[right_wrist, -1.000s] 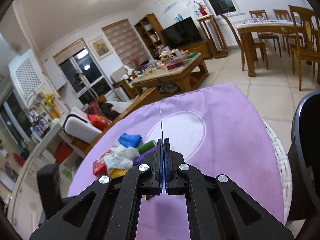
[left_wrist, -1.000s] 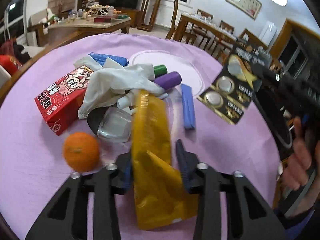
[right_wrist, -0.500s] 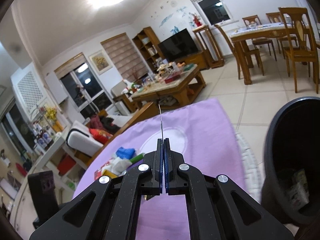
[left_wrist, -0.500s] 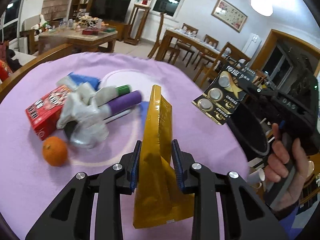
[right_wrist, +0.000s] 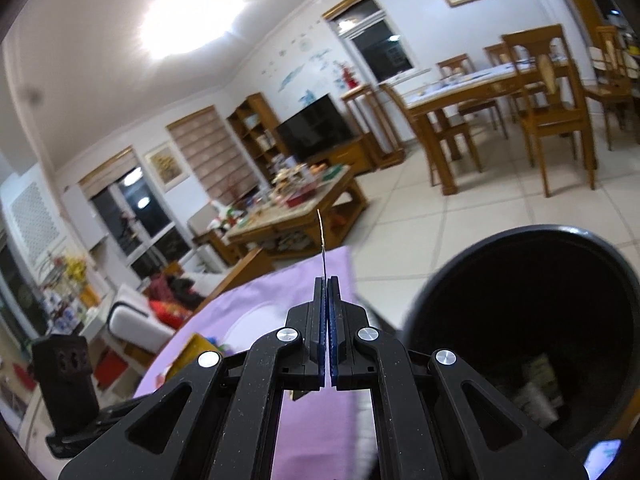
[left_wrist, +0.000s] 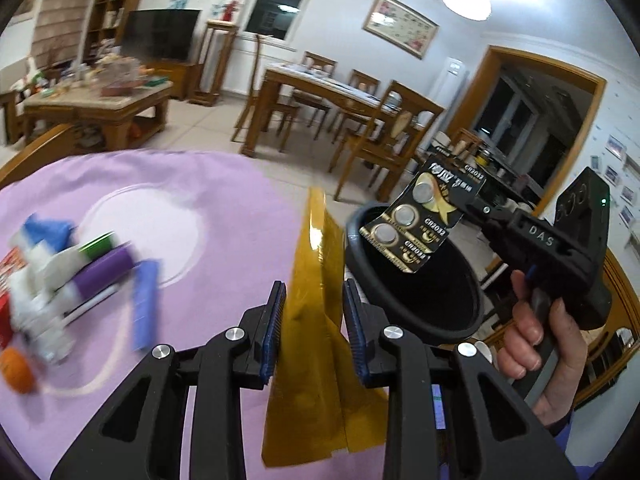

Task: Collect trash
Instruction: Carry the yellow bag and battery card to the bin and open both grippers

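My left gripper [left_wrist: 314,300] is shut on a crumpled yellow wrapper [left_wrist: 316,320], held above the purple tablecloth [left_wrist: 224,240] near its right edge. In the same view a hand holds my right gripper, shut on a black-and-gold button-battery card [left_wrist: 424,220] that hangs over the black trash bin [left_wrist: 420,308]. From the right wrist view my right gripper [right_wrist: 327,292] pinches that card edge-on [right_wrist: 322,236], with the bin's dark mouth [right_wrist: 520,320] at lower right. A blurred pile of trash [left_wrist: 72,272] lies at the left of the cloth.
An orange [left_wrist: 16,370], a purple roll [left_wrist: 106,272] and a blue strip [left_wrist: 144,300] lie in the pile. A coffee table [left_wrist: 100,104], dining table with chairs [left_wrist: 340,100] and tiled floor stand beyond. The bin holds some scraps [right_wrist: 536,388].
Both grippers have swung right, away from the pile and toward the bin. The wrapper has lifted clear of the cloth. The bin now fills the right wrist view's lower right.
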The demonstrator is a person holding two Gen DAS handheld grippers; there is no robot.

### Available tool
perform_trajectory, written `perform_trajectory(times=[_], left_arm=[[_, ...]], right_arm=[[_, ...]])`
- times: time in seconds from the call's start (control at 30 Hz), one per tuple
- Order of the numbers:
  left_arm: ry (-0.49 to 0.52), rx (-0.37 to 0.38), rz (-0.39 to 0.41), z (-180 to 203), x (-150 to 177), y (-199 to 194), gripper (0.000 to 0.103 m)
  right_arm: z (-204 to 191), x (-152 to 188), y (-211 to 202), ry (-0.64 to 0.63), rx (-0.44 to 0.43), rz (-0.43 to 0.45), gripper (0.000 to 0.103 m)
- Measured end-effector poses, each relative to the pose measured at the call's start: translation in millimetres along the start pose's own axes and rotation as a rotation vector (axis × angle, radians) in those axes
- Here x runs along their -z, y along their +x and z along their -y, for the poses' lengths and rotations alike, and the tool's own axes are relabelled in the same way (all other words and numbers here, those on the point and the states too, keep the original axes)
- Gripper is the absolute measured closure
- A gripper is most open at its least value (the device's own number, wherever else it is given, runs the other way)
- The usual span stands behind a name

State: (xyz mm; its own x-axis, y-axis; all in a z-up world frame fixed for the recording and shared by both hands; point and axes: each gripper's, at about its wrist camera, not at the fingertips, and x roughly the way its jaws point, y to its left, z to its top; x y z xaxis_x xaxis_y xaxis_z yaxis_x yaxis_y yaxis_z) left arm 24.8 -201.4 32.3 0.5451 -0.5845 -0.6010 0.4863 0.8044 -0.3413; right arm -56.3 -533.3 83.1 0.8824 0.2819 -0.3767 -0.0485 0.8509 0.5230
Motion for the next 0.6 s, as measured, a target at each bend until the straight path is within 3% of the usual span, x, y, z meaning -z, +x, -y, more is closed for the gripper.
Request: perform_trajectory(times=[0.17, 0.37, 0.53, 0.57, 0.6], left_arm=[[0.048, 0.078, -0.024, 36.9, -18.2, 43.6, 0.073], [0.083, 0.068, -0.111, 52.8, -24.9, 80.9, 0.073], [0.13, -0.091, -0.097, 38.3, -12.7, 50.3, 0.071], [0.14, -0.137, -0.102, 32.8, -8.3, 44.7, 0.068], [0.145, -0.183, -0.114, 25.8, -0.8, 39.6, 0.055]], right_arm=[[52.7, -7.0, -24.5, 0.042, 0.086, 0.034, 0.101], [106.5, -4.9, -40.7, 0.093, 0.167, 0.04, 0.101], [133.5, 6.1, -43.6, 0.125, 0.176, 0.031, 0.101], [136.1, 6.9, -42.0, 0.128, 0.172, 0.029, 0.101], [139.7, 8.4, -39.7, 0.133, 0.164, 0.025, 0.101]])
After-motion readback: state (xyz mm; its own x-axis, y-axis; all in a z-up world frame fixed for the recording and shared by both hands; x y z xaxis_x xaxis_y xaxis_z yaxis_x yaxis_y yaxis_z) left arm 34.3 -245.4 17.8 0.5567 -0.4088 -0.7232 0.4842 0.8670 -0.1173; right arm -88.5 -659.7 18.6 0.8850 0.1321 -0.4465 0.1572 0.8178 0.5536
